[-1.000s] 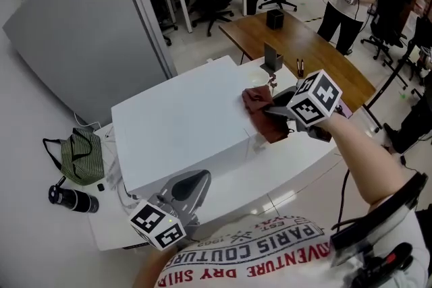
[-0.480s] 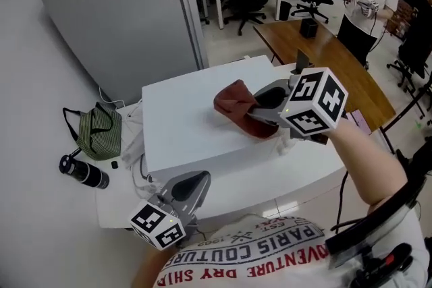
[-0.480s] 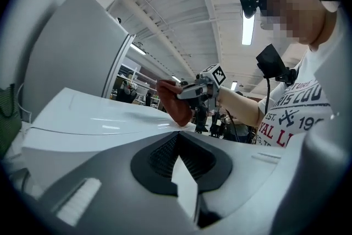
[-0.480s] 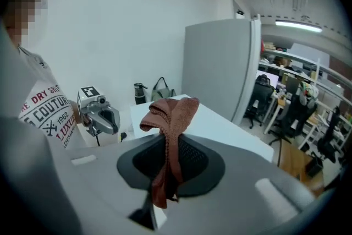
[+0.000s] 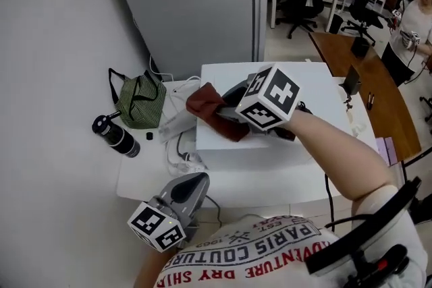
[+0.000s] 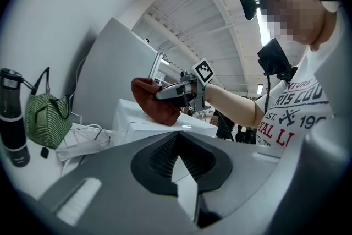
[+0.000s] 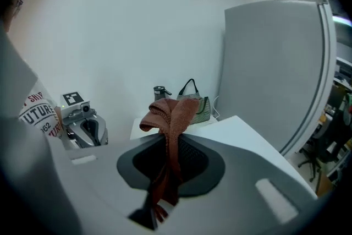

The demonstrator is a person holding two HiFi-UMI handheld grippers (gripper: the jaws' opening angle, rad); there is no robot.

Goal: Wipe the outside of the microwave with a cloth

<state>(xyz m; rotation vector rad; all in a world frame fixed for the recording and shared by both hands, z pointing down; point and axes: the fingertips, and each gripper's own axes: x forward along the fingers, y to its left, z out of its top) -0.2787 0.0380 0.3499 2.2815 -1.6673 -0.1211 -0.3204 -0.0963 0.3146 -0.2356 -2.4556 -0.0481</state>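
Cloth (image 5: pixel 202 103) at the microwave (image 5: pixel 317 91) edge
Right gripper (image 5: pixel 226 111) fingers clench the cloth; left gripper (image 5: pixel 182 192) closed, empty. Bunched fabric may snag there and slip out.

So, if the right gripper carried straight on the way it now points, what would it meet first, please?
Most likely the green striped bag by the wall, just beyond the cloth in its jaws, though depth is hard to judge.

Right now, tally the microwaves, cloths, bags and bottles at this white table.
Microwave: 1
Cloth, held in the right gripper: 1
Bag: 1
Bottle: 1
Total: 4
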